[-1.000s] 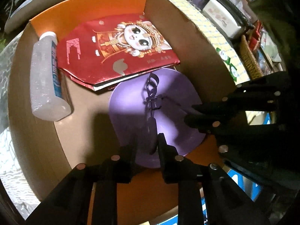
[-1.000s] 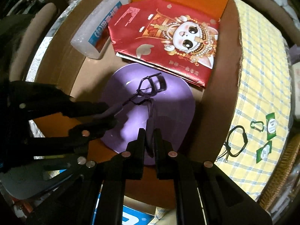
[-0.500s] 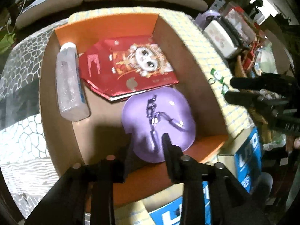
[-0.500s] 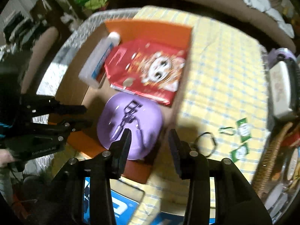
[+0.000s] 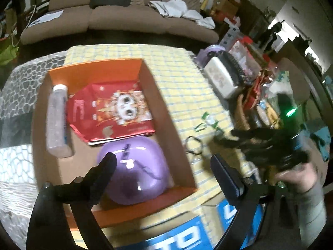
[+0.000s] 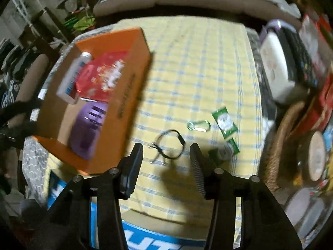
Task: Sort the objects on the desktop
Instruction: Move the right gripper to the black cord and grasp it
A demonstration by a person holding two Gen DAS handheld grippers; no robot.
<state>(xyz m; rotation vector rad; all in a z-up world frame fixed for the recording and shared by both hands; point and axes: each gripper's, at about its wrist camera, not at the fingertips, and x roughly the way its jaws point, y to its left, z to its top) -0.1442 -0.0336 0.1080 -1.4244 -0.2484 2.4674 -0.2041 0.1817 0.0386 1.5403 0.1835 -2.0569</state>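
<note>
An orange cardboard box (image 5: pixel 172 137) holds a clear bottle (image 5: pixel 56 123), a red cartoon packet (image 5: pixel 112 114) and a purple dish (image 5: pixel 135 173) with a black eyelash curler (image 5: pixel 129 152) lying on it. My left gripper (image 5: pixel 162 164) is open and empty, raised above the box's near end. My right gripper (image 6: pixel 166 156) is open and empty above the yellow checked cloth (image 6: pixel 197 73), just before a black cord loop (image 6: pixel 170 143). A green carabiner (image 6: pixel 198 125) and green sachets (image 6: pixel 224 123) lie beyond it. The box also shows in the right wrist view (image 6: pixel 129 95).
A white and purple appliance (image 6: pixel 276 66) and a wicker basket (image 6: pixel 287 137) with clutter stand at the table's right edge. A blue and white box (image 5: pixel 183 237) sits below the table's front edge. A sofa (image 5: pixel 116 16) lies behind the table.
Both grippers let go of the eyelash curler, opened and rose out of the box. The right gripper swung right, over the cloth by the black cord loop.
</note>
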